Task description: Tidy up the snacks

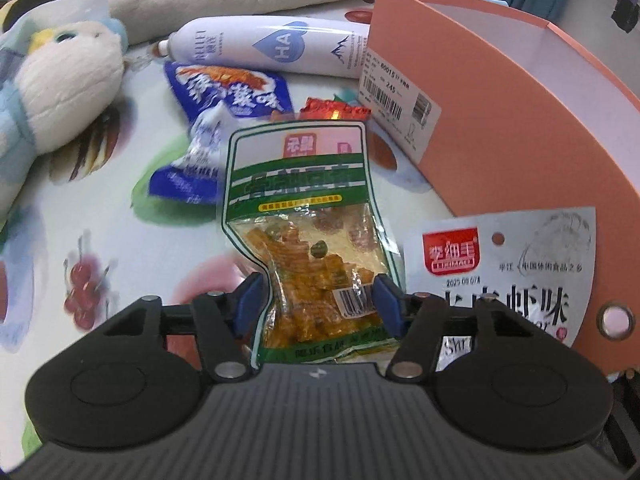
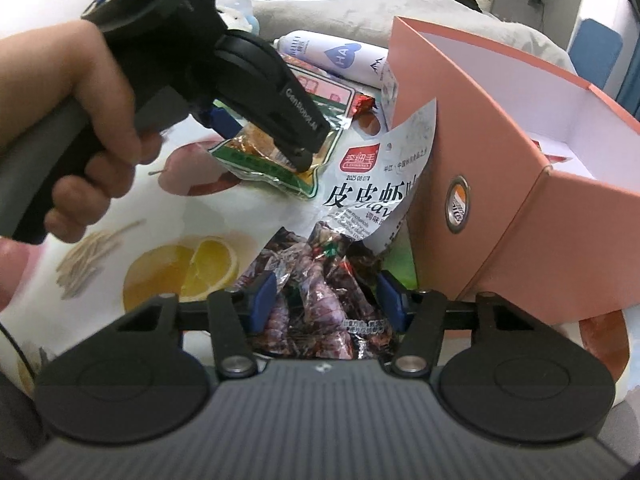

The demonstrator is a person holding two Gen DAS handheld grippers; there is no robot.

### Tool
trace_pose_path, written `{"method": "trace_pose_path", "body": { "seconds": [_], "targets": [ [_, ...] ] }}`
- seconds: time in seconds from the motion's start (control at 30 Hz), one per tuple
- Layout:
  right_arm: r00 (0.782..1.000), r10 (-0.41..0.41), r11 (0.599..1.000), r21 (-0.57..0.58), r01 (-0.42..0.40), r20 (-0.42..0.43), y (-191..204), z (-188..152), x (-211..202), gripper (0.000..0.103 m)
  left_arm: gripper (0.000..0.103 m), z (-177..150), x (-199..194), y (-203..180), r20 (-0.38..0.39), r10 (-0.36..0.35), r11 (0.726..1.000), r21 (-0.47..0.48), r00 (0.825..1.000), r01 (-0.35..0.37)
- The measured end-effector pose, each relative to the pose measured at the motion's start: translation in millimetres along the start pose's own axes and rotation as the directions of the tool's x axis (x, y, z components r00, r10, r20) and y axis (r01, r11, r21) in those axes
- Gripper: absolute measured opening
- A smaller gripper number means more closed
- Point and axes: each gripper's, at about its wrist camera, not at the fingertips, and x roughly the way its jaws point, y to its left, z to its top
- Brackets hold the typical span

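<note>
A green-edged snack packet [image 1: 300, 184] with yellow strips inside sits between the blue pads of my left gripper [image 1: 319, 304], which is shut on its lower part and pinches it in. In the right wrist view the same left gripper [image 2: 264, 140] holds that green packet [image 2: 256, 164] bunched just above the cloth. My right gripper [image 2: 326, 300] is shut on the crumpled clear end of a silver shrimp-flavour packet [image 2: 368, 184], whose top leans against the pink box [image 2: 500, 220]. The silver packet [image 1: 500, 264] also shows at the right, in front of the pink box [image 1: 500, 112].
A blue snack packet [image 1: 224, 92], a small red wrapper [image 1: 332, 108] and a white bottle [image 1: 272, 48] lie beyond on the fruit-print cloth [image 1: 120, 232]. A plush toy [image 1: 60, 80] sits at left. A person's hand [image 2: 80, 120] grips the left tool. The open box fills the right.
</note>
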Motion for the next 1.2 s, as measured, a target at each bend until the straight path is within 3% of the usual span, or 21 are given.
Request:
{"method": "trace_pose_path", "body": {
  "seconds": [0.27, 0.6, 0.8, 1.2],
  "targets": [
    [1.000, 0.014, 1.000, -0.026, -0.014, -0.027, -1, 4, -11, 0.049, 0.052, -40, -35, 13, 0.007, 0.024, 0.996, -0.082, 1.000, -0.024],
    [1.000, 0.021, 1.000, 0.000, -0.021, -0.023, -6, 13, -23, 0.043, 0.048, -87, -86, 39, 0.023, 0.036, 0.974, -0.226, 0.999, -0.030],
    [0.999, 0.053, 0.998, 0.023, -0.052, -0.012, -3, 17, -31, 0.035, 0.048, -95, -112, 45, 0.055, 0.036, 0.963, -0.268, 0.998, -0.020],
    [0.996, 0.065, 0.997, 0.043, -0.067, 0.054, -13, 41, -61, 0.033, 0.048, -83, -147, 49, 0.087, 0.028, 0.955, -0.296, 0.996, -0.001]
  ]
}}
